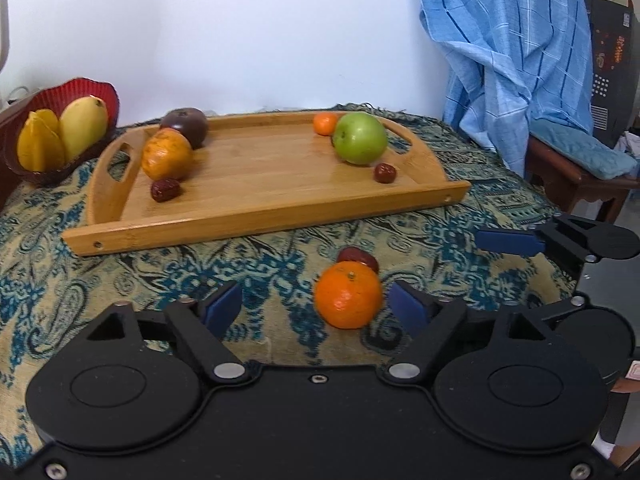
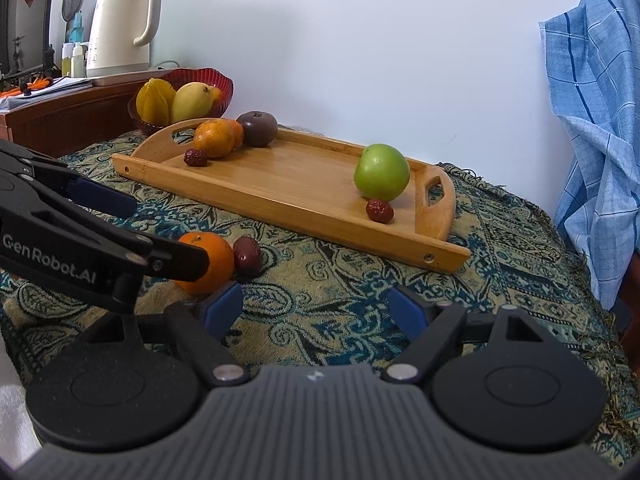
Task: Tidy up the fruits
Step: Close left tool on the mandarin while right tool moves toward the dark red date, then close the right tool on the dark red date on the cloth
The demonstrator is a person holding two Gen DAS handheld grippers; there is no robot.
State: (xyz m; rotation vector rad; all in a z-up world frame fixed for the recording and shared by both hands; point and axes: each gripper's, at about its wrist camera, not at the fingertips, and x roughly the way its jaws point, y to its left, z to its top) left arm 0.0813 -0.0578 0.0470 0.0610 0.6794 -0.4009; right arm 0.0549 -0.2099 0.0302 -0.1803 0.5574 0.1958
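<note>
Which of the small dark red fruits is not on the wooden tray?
The red date lying on the patterned cloth, touching the loose orange in front of the left gripper. The other two lie inside the tray.

- A small orange sits on the patterned cloth, a red date touching behind it;
- the wooden tray holds a green apple, oranges and dates

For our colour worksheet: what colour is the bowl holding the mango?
Red; the bowl shows best in the right wrist view.
</note>
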